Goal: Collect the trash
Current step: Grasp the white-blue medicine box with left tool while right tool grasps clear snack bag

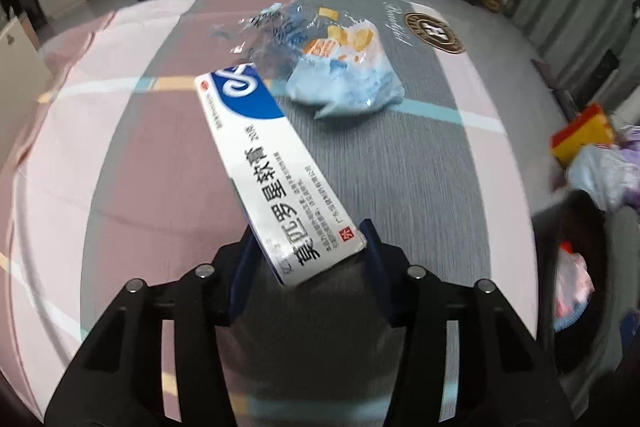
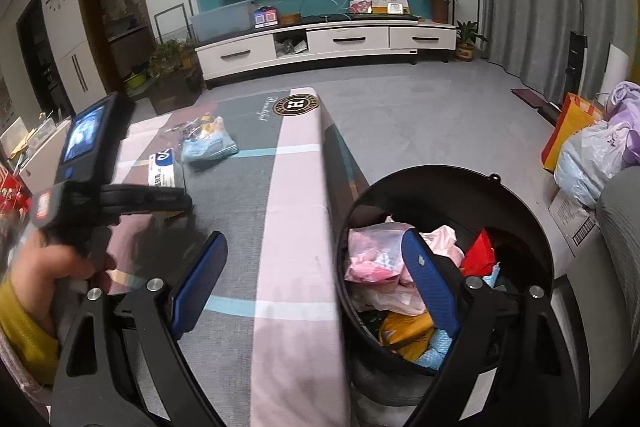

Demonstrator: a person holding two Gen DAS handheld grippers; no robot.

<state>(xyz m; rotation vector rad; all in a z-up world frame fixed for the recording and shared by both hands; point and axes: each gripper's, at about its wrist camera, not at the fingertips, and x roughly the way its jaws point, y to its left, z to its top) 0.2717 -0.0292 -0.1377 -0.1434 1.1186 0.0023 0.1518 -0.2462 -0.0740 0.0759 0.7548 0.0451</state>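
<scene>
While the left claw point(image 1: 308, 247) is clamping the ointment box point(image 1: 272, 163) by one end above the desk point(image 1: 400, 167) for binning, the right claw point(image 2: 316, 291) is waiting wide open and empty by the trash bin point(image 2: 520, 211) off the desk's right edge

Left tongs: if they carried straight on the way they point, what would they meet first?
Probably the blue bag on the table. The left tongs hold a box whose far end points just left of it; depth is unclear.
</scene>
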